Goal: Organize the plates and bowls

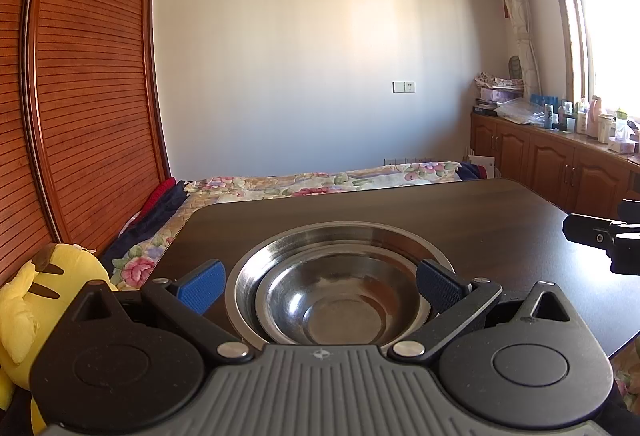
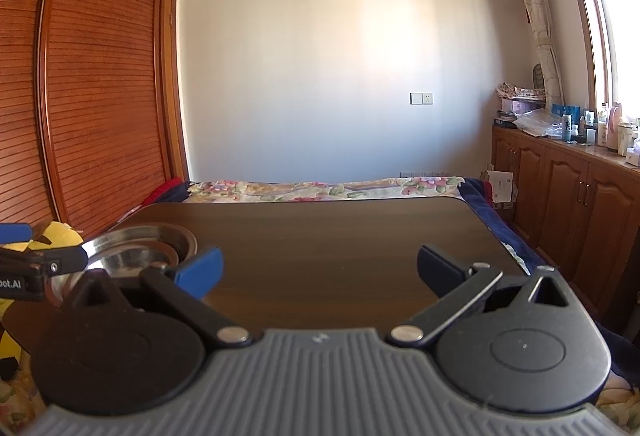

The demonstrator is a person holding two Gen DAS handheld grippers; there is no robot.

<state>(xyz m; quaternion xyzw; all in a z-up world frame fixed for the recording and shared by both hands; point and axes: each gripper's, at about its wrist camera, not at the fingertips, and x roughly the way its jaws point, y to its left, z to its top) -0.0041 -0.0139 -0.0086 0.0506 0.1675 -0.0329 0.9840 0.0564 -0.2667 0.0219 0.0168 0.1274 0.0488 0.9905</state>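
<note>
A small steel bowl (image 1: 340, 300) sits nested inside a larger steel bowl (image 1: 344, 236) on the dark wooden table (image 1: 460, 220). My left gripper (image 1: 320, 282) is open, its blue fingers (image 1: 200, 286) spread on either side of the bowls and not touching them. My right gripper (image 2: 318, 268) is open and empty over the bare table (image 2: 340, 236), to the right of the bowls (image 2: 136, 248). The left gripper's finger (image 2: 40, 264) shows at the left edge of the right wrist view. The right gripper's black body (image 1: 604, 236) shows at the right edge of the left wrist view.
A yellow plush toy (image 1: 44, 300) lies left of the table. A bed with a floral quilt (image 1: 320, 183) lies beyond the table's far edge. A wooden wardrobe (image 1: 80, 95) stands at the left, and low cabinets (image 1: 560, 163) with bottles stand at the right under the window.
</note>
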